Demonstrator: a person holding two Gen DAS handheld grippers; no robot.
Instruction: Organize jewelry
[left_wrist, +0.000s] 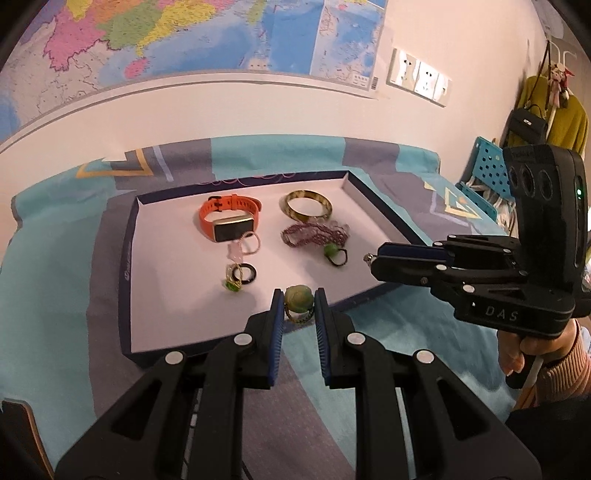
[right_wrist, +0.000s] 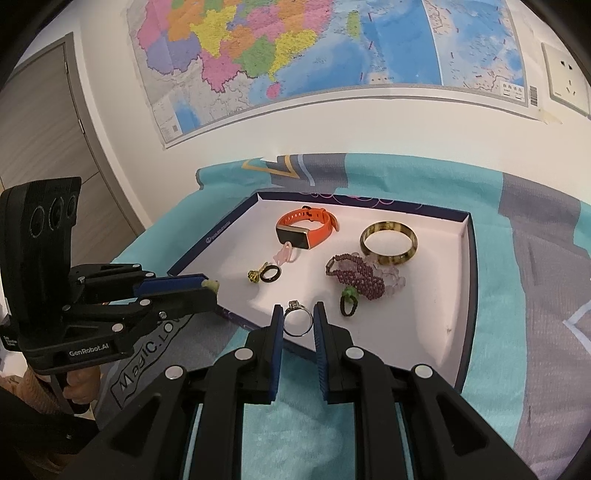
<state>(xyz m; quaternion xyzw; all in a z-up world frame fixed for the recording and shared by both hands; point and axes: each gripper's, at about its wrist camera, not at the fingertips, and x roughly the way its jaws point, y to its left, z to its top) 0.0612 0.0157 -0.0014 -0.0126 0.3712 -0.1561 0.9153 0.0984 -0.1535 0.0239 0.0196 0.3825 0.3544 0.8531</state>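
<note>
My left gripper (left_wrist: 299, 295) is shut on a ring with a round green bead (left_wrist: 298, 298), held just above the near edge of the white tray (left_wrist: 125, 258). My right gripper (right_wrist: 298, 310) is shut on a silver ring with a small stone (right_wrist: 297, 322), over the tray's near rim (right_wrist: 470, 277). In the tray lie an orange watch (left_wrist: 221, 216), an amber bangle (left_wrist: 308, 206), a purple beaded bracelet (left_wrist: 314, 234), a black ring with a green bead (left_wrist: 334, 254), a pink ring (left_wrist: 247, 245) and a black ring beside gold ones (left_wrist: 240, 275). Each gripper shows in the other's view: right gripper (left_wrist: 371, 258), left gripper (right_wrist: 208, 286).
A teal and grey cloth (left_wrist: 55, 295) covers the table. A map (left_wrist: 184, 33) and wall sockets (left_wrist: 419, 77) are on the wall behind. A blue perforated crate (left_wrist: 487, 166) and hanging clothes (left_wrist: 546, 110) stand at the right, and a grey door (right_wrist: 44, 147) at the left.
</note>
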